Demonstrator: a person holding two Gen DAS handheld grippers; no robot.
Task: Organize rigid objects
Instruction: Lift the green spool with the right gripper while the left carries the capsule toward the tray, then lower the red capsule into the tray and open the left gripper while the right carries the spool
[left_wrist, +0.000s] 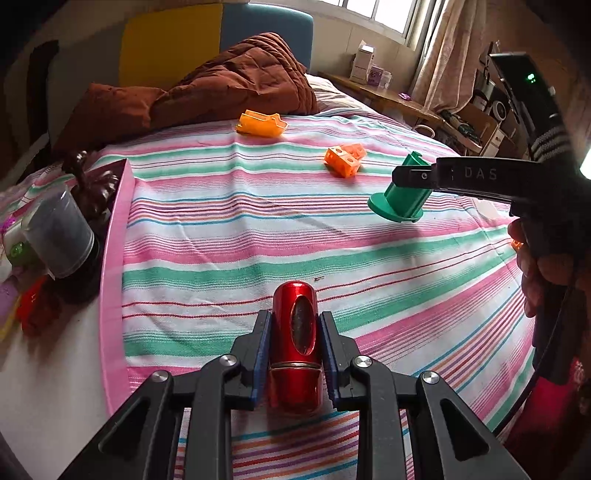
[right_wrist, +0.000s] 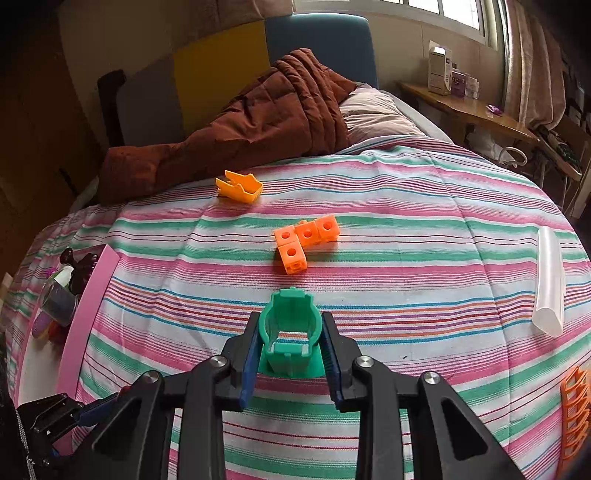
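My left gripper (left_wrist: 294, 321) is shut on a red metal cylinder (left_wrist: 294, 332) and holds it over the striped bedspread. My right gripper (right_wrist: 290, 323) is shut on a green plastic holder (right_wrist: 290, 332); the holder (left_wrist: 400, 192) and the right gripper (left_wrist: 402, 175) also show in the left wrist view at right, held above the bed. Orange linked cubes (right_wrist: 306, 240) (left_wrist: 344, 159) lie mid-bed. An orange open tray piece (right_wrist: 240, 186) (left_wrist: 260, 124) lies farther back near the brown quilt.
A pink tray (left_wrist: 114, 236) at the left edge holds a clear cup (left_wrist: 61, 232), a dark figurine (left_wrist: 90, 184) and small items. A clear tube (right_wrist: 550, 280) lies at right. An orange rack (right_wrist: 576, 410) is at the far right. A brown quilt (right_wrist: 258, 122) covers the back.
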